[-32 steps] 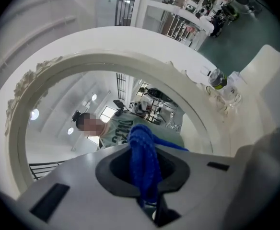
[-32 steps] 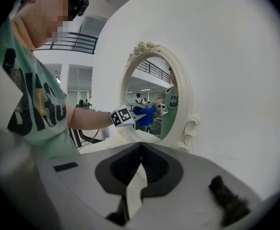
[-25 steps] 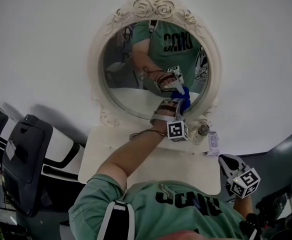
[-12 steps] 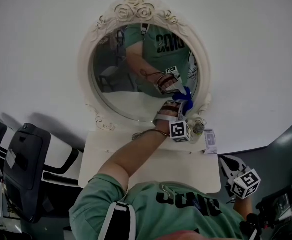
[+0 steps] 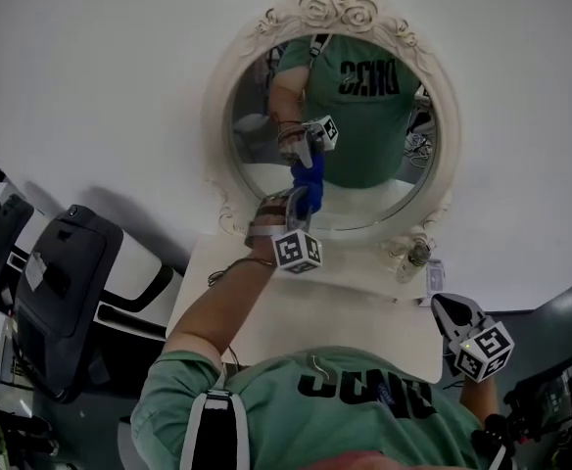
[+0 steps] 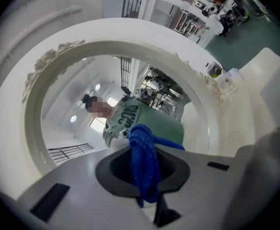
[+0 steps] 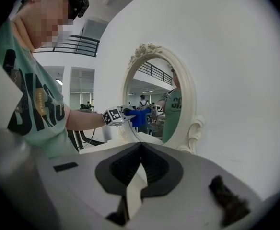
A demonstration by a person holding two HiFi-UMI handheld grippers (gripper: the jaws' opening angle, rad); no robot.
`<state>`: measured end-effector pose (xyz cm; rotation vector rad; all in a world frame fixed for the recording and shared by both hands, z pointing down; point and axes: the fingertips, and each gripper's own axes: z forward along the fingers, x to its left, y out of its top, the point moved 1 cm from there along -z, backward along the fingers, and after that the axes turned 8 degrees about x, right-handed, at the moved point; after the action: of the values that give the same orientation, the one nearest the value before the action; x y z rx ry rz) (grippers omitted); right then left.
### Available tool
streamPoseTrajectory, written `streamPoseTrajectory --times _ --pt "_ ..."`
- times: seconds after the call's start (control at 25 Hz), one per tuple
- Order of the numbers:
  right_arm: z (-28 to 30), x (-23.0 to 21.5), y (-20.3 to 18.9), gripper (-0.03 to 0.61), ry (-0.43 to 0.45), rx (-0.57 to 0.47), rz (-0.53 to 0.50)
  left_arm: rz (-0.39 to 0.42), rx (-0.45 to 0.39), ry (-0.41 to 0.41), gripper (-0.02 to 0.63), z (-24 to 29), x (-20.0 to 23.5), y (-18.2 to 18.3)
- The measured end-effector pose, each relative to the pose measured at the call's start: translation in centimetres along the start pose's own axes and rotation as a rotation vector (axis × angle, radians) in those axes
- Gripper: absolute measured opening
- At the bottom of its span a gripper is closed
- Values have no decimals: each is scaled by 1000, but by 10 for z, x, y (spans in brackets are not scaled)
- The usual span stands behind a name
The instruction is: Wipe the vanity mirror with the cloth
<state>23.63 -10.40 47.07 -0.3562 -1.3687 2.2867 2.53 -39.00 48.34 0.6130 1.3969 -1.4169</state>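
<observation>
Nearest, the right hand-held gripper (image 5: 450,313) hangs low at the person's right side, jaws together on nothing, well apart from the work. Further out, over the white bench (image 5: 306,306), the left hand-held gripper (image 5: 298,205) is clamped on the blue cloth (image 5: 309,188). The cloth's bunched end meets the glass of the vanity mirror (image 5: 384,204) low and left of centre. Wiping looks under way, with much glass probably uncovered. The next stroke calls for steady pressure, sweeping toward the right rim.
</observation>
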Motion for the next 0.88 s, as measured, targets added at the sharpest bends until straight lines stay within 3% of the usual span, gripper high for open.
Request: streamPoseTrajectory --times 0.16,0.36,0.6,0.88 --pt "5 18 17 12 30 0 -41 -24 135 44 52 -16 30 -76" --pt "37 14 19 12 75 14 -52 -35 268 50 52 7 31 -138" --pt "38 14 22 11 63 26 -62 -13 298 39 52 29 21 -143" --pt "33 11 17 12 39 34 -45 25 256 13 52 31 14 -128"
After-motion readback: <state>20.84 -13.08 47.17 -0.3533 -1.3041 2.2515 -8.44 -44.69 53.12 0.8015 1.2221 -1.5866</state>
